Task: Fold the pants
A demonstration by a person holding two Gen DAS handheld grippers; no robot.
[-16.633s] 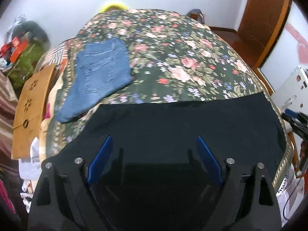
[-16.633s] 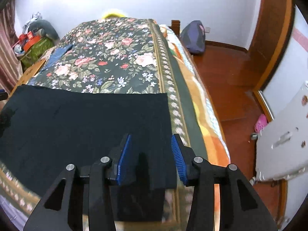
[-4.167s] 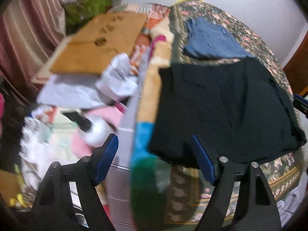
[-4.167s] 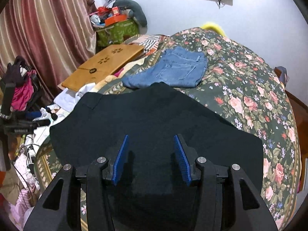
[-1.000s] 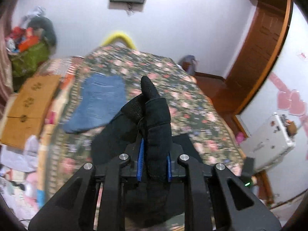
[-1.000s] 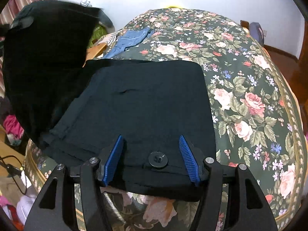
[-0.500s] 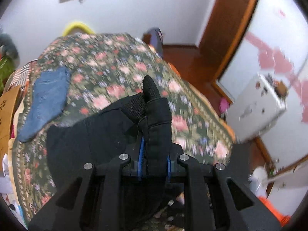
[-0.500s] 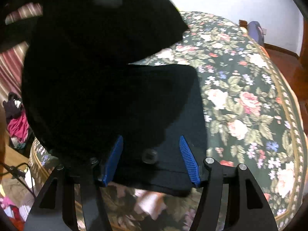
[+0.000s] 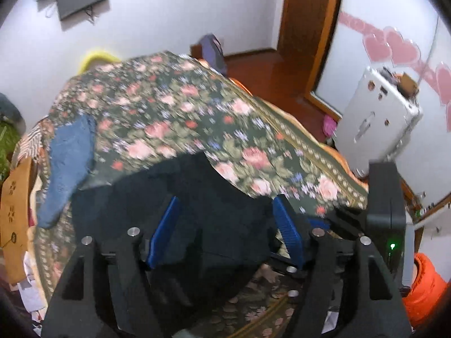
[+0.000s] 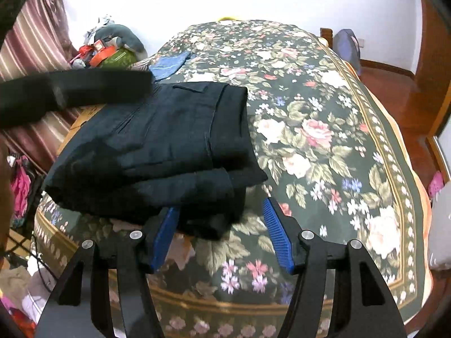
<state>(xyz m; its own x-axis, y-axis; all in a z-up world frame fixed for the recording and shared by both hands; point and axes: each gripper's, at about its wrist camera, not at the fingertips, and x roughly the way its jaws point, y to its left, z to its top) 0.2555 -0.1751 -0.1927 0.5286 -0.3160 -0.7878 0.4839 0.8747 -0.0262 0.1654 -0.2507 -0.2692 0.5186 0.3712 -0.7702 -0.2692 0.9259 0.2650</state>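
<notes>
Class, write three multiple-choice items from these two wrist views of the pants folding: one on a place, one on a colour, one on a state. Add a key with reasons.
1. Where do the folded black pants lie?
A. on the floral bedspread
B. on the floor
C. on a chair

2. What colour is the other garment at the far side of the bed?
A. red
B. blue
C. white

3. How do the right gripper jaws stand?
A. clamped on the pants
B. shut on nothing
C. apart, nothing pinched

Key:
1 A, flowers surround the pants.
2 B, it looks like blue denim.
3 C, a clear gap shows between the blue pads.
</notes>
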